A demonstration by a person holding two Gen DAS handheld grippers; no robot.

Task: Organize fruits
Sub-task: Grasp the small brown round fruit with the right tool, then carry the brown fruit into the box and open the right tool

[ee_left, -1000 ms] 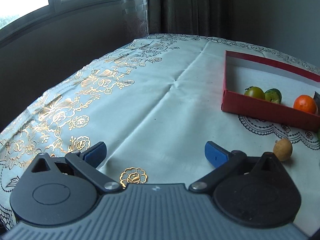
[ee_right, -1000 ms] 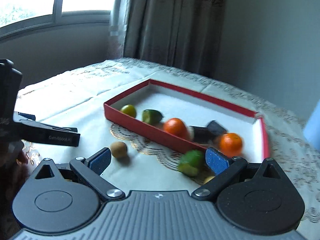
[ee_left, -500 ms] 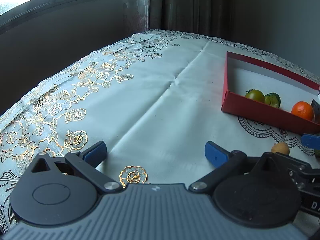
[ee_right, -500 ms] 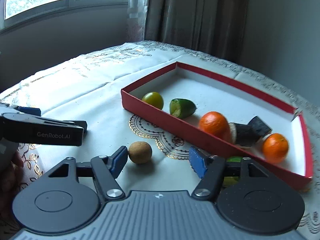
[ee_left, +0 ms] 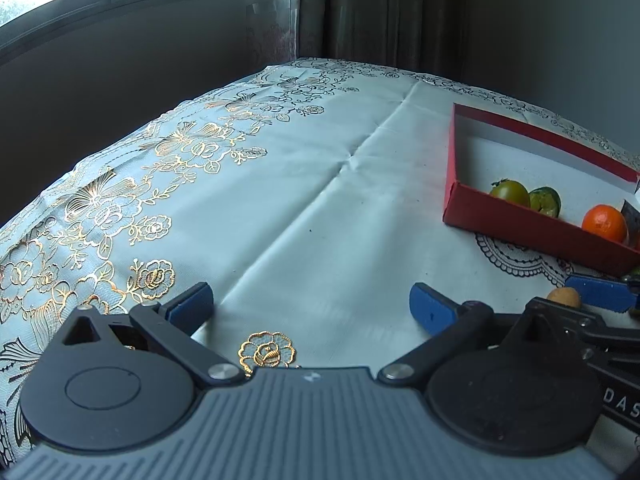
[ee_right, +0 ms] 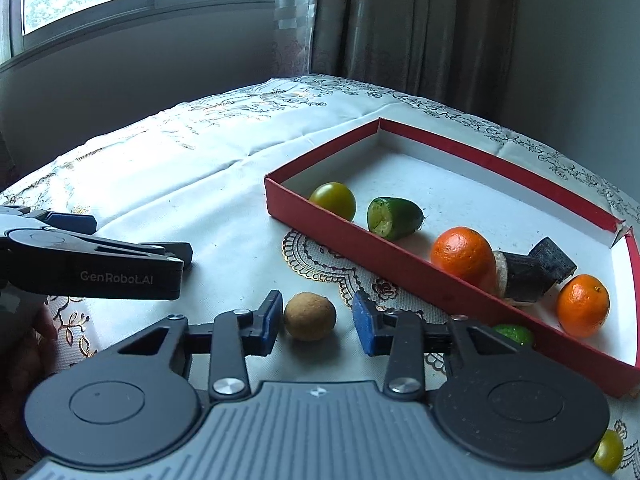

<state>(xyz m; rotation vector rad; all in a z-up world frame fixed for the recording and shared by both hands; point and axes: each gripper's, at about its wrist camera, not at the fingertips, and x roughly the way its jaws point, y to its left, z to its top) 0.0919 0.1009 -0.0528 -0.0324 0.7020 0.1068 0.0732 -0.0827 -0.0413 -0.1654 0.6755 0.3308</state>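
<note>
A small brown round fruit (ee_right: 310, 316) lies on the tablecloth just in front of the red box (ee_right: 360, 240). My right gripper (ee_right: 318, 318) is open with its blue pads on either side of the fruit, not touching it. The box holds a green tomato (ee_right: 334, 200), a cut green fruit (ee_right: 394, 218), two oranges (ee_right: 462, 254) and dark pieces (ee_right: 532, 272). My left gripper (ee_left: 312, 308) is open and empty over bare cloth at the left. In the left wrist view the brown fruit (ee_left: 564, 296) peeks out at the right.
A green fruit (ee_right: 514, 334) lies outside the box behind my right finger, and a yellow-green one (ee_right: 608, 454) at the bottom right. The left gripper's body (ee_right: 92, 268) is to the left of my right gripper. The table edge curves away at the left, near the window wall.
My right gripper has moved left and down and narrowed, so the brown fruit now lies between its pads. The left gripper has hardly moved and stays open.
</note>
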